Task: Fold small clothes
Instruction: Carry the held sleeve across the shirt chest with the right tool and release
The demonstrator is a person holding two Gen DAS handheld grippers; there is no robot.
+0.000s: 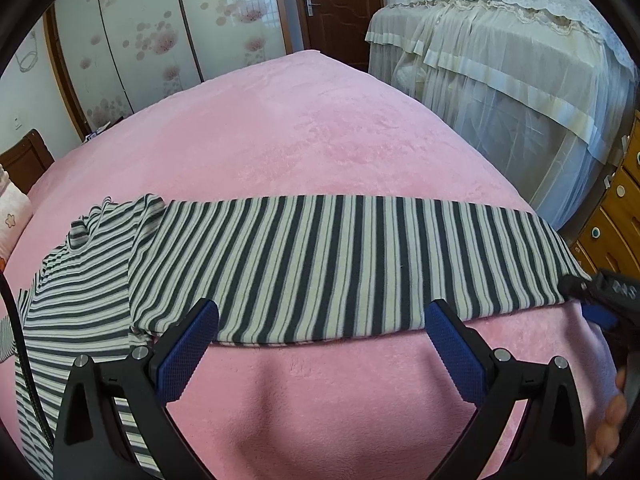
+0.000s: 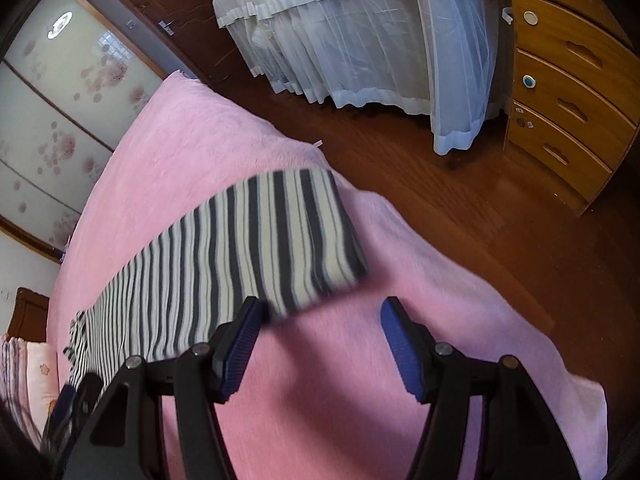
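A striped top [image 1: 280, 264] lies on a bed [image 1: 304, 128] covered in pink plush. Its body sits toward the left, collar up, and one long fold of it stretches in a band across the bed to the right edge.

The left claw [image 1: 320, 332] hangs over the near side of the bed with its blue pads wide apart. The band's near edge lies just beyond the fingertips; the left pad [image 1: 188, 352] overlaps the cloth's edge in the picture, but nothing sits between the pads except pink cover.

The right claw [image 2: 320, 320] is near the bed's right edge, pads apart, gripping nothing. The band's end corner lies just ahead of its left pad [image 2: 240, 348], blurred, with pink cover between the pads. In the left view, this claw sits at the band's far right end, and whether it touches the cloth cannot be told.
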